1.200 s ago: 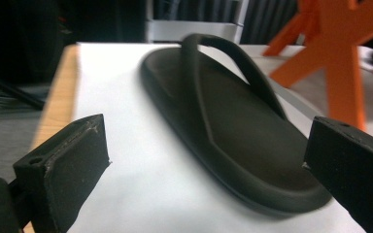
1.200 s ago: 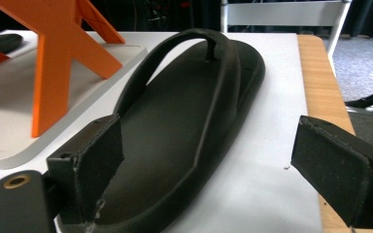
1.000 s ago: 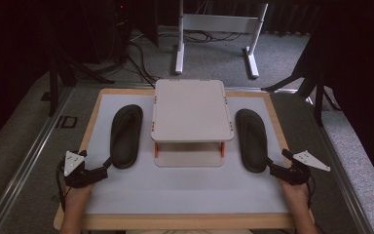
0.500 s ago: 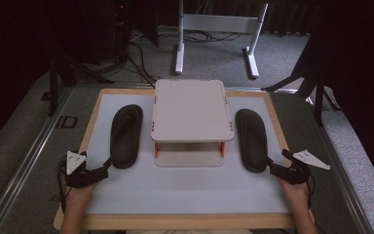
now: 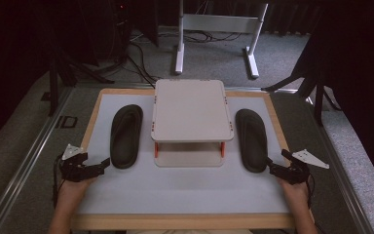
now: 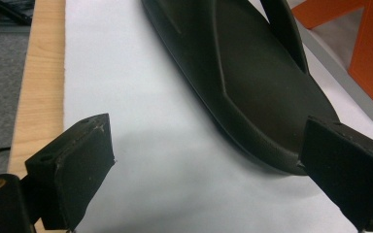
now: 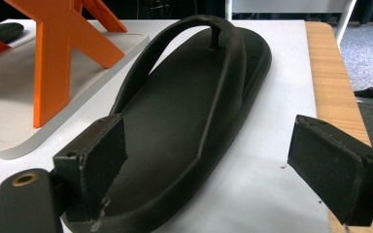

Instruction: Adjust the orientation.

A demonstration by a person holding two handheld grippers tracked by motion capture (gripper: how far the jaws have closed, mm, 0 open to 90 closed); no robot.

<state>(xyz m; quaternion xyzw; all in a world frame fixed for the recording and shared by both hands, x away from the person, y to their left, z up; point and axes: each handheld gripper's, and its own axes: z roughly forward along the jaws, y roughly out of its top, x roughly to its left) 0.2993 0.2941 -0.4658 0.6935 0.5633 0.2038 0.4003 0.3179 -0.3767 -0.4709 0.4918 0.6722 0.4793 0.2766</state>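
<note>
Clearly we hold both grippers, left (image 5: 104, 164) and right (image 5: 271, 166), with jaws apart at the heels of the two black rubber flip-flops, left (image 5: 125, 135) and right (image 5: 252, 139), lying near the white board's (image 5: 185, 190) side edges. A shallow bite on a soft heel could slip, and a wide swing could knock the white orange-legged rack (image 5: 191, 111).

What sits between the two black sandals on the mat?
In the high view, a white two-tier rack with orange legs stands between the left sandal and the right sandal.

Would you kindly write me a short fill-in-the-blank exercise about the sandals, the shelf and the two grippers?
1. The left gripper and the right gripper both have their jaws ____.
2. The two black sandals, the left sandal and the right sandal, lie on either side of a small white ____.
3. That stand's legs are coloured ____.

Missing words: open; shelf; orange
</note>
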